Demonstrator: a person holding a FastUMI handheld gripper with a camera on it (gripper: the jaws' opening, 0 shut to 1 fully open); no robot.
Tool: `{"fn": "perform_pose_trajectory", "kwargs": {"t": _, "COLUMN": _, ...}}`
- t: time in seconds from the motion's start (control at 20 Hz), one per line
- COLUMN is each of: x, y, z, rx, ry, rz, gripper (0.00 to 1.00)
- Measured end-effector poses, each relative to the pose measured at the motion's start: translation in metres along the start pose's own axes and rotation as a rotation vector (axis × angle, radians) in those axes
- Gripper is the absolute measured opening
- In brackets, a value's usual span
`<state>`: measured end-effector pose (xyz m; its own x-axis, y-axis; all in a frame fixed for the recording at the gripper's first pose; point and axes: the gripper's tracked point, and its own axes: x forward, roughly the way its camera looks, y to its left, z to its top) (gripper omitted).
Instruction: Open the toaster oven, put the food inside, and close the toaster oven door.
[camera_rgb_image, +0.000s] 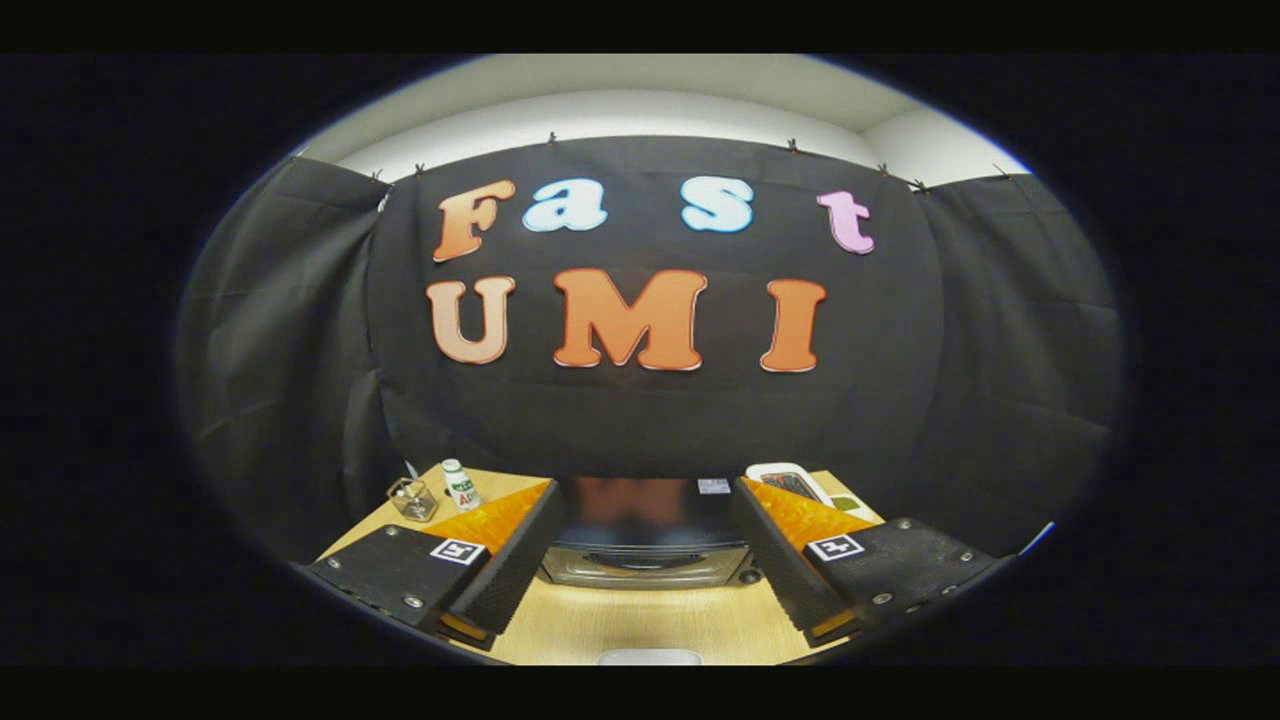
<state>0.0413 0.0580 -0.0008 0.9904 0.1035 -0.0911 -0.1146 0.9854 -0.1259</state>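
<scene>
Gripper (648, 585) released, fingers spread wide, nothing between the pads. Held high and back, level with the oven (648, 540), probably to line up on its door. Oven sits on the table (640, 625) just ahead, framed between the 2 fingers; door looks shut, dark glass up, though fingers cover both sides and the handle is hard to make out. Food unclear: a tray (790, 482) behind the right finger, contents cut off. Bottle (460, 484) and glass (411, 498) stand back left

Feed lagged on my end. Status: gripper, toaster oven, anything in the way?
Gripper open, holding nothing, raised above table. Toaster oven beyond the fingers, seen from above; door state unclear. Small bottle and glass holder off to one side, not blocking.
</scene>
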Motion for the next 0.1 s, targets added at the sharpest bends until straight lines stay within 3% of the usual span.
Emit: {"fn": "perform_pose_trajectory", "kwargs": {"t": 0.1, "x": -0.0138, "y": 0.0013, "z": 0.0145, "rx": 0.011, "ry": -0.011, "rz": 0.003, "gripper": 1.00}}
